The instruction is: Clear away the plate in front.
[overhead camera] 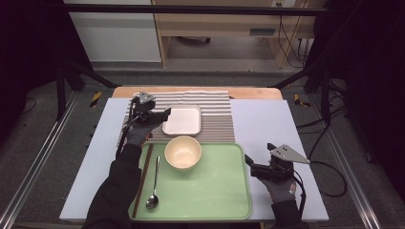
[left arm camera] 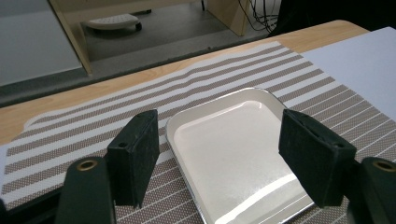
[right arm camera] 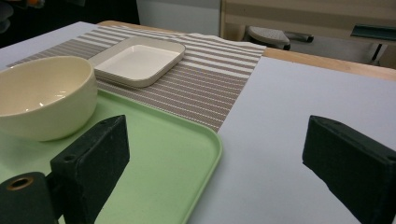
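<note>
While the left gripper hangs at the left edge of the square plate, its jaws are spread wide with nothing pinched; in the left gripper view the plate lies between and just beyond the jaws, apart from both. Plate sits flat on the striped placemat, behind the green tray, well apart from the right gripper. Left hand is clearly the nearer one. Right gripper jaws also spread, empty, beside the tray's right rim. Bowl, spoon and chopsticks rest on the tray. Pale sheet covers the table; desk and cables behind.
</note>
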The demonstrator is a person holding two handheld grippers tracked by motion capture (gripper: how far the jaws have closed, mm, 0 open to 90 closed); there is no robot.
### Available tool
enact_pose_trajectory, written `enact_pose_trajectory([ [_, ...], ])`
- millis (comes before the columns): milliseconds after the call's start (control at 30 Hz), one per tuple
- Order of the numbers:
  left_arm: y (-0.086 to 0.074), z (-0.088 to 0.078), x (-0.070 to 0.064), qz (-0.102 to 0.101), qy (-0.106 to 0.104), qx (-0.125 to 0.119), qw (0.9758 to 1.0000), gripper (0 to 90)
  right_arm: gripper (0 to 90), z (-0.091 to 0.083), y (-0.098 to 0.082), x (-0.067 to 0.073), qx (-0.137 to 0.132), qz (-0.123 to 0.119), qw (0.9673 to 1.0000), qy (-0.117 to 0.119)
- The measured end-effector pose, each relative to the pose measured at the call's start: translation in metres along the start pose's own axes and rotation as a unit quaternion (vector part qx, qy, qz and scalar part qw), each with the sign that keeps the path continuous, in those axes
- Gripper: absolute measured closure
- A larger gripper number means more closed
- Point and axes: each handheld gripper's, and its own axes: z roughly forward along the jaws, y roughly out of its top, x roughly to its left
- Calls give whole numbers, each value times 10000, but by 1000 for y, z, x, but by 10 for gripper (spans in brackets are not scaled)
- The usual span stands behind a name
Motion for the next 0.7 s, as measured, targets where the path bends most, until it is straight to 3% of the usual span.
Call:
enact_pose_trajectory([
  [333,-10,21,7,-96,92,130,9998,292,76,1,-1,0,31,-5,10000,12],
  [700,-23,43,8,3,155,484,9987,331,77,2,-1,0,36,-23,10000,12],
])
